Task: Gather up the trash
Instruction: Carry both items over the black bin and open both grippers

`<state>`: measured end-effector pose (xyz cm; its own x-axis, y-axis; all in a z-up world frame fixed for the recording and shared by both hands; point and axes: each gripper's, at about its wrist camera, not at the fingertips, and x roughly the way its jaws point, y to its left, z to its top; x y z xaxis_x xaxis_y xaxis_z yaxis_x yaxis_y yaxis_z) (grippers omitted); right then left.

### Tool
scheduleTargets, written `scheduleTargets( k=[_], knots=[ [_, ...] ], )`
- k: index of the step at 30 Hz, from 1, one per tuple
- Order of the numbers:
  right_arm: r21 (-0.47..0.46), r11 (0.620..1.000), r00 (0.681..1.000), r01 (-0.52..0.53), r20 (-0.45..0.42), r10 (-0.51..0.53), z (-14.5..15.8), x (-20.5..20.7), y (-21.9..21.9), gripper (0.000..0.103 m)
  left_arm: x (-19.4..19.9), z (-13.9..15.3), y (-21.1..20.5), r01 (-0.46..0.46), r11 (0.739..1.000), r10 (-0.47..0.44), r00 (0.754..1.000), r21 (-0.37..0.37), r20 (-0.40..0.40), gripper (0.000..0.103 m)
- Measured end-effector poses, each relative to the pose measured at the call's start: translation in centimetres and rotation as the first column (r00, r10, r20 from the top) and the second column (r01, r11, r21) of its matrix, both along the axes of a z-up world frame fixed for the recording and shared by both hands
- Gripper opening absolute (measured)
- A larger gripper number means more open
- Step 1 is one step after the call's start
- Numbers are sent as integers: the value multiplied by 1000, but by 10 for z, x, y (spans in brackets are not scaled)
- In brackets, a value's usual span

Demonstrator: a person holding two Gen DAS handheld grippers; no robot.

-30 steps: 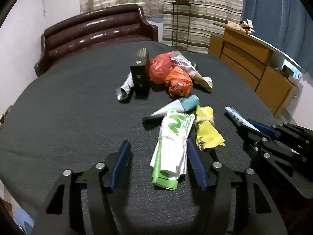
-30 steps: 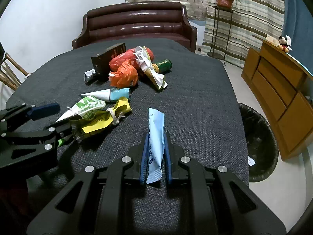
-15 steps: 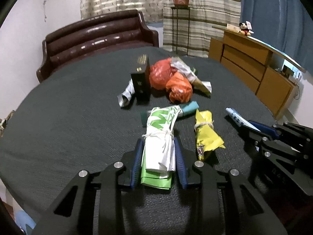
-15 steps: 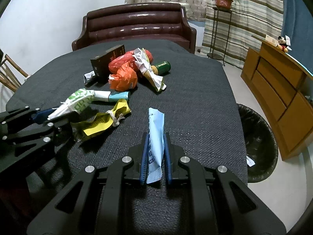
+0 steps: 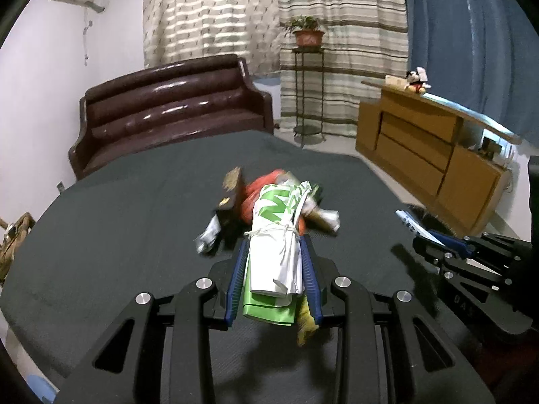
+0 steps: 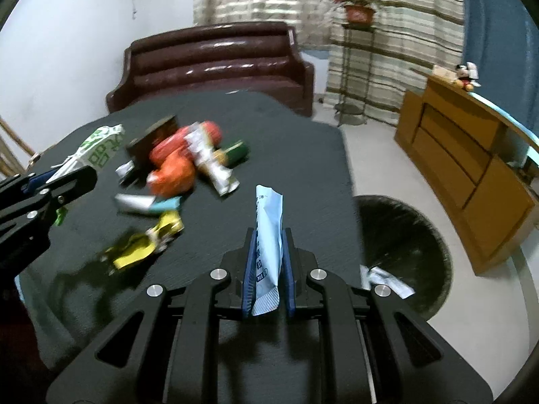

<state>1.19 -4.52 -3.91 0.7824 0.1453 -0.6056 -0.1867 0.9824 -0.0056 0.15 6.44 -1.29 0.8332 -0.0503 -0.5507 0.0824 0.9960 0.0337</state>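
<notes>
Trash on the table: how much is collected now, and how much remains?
Done: one white wrapper lies in the black bin. In hand: the left gripper holds a green-and-white bag, and the right gripper a blue packet. Left: the orange bags, yellow wrapper and more on the table.

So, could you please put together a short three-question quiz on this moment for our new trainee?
1. True or false: the right gripper is shut on a light blue packet.
2. What does the left gripper hold? A) an orange bag B) a green and white bag tied with string C) a green can
3. Fill in: the black trash bin stands on the floor to the ____ of the table in the right wrist view.

Key: 1. True. 2. B, the green and white bag. 3. Right; the orange bag and yellow wrapper lie on the table.
</notes>
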Motion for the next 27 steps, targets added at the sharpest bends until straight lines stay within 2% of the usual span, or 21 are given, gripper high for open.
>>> scheduleTargets(
  k=[10,17,27],
  knots=[
    [9,987,985,163,59,-163,19,24,-69,15,44,1,-59,99,992,-103,993,-81,-48,33],
    [19,974,973,225,56,-226,13,40,-107,15,62,-1,-111,173,984,-174,984,-31,-28,33],
    [41,964,963,264,33,-266,-2,60,-138,15,93,-20,-153,210,978,-209,973,-1,-94,33]
  ],
)
